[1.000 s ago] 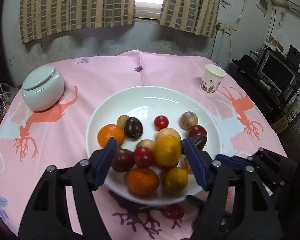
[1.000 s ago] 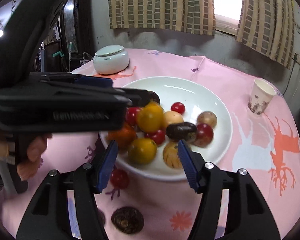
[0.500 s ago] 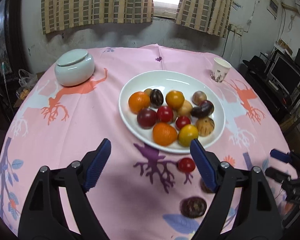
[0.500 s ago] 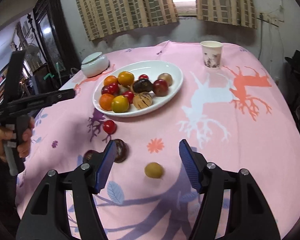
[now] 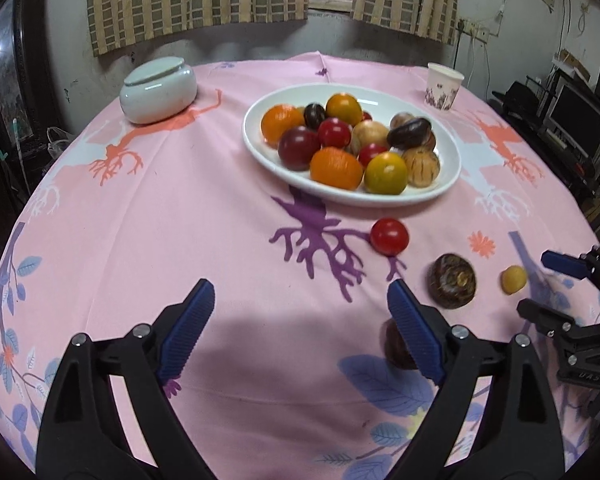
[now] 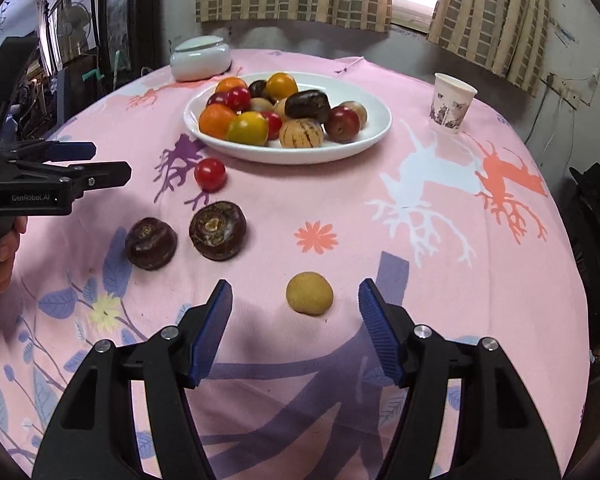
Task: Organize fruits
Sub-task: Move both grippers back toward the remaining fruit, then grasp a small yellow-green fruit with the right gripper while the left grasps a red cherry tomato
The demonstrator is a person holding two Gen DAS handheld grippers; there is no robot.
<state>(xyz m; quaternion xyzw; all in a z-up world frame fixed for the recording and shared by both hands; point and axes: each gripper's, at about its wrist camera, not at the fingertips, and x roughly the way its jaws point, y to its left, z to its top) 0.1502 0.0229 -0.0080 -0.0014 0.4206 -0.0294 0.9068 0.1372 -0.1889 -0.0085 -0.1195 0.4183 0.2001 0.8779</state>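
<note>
Left tool (image 5: 300, 328) opening, right tool (image 6: 296, 320) apart

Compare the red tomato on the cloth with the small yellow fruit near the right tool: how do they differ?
The red tomato is glossy and bright red; the small yellow fruit is matt and dull tan-yellow. The tomato lies close to the white plate; the yellow fruit lies farther from it, in front of the open right tool. Both are round, rest loose on the pink tablecloth, outside the plate.
</note>
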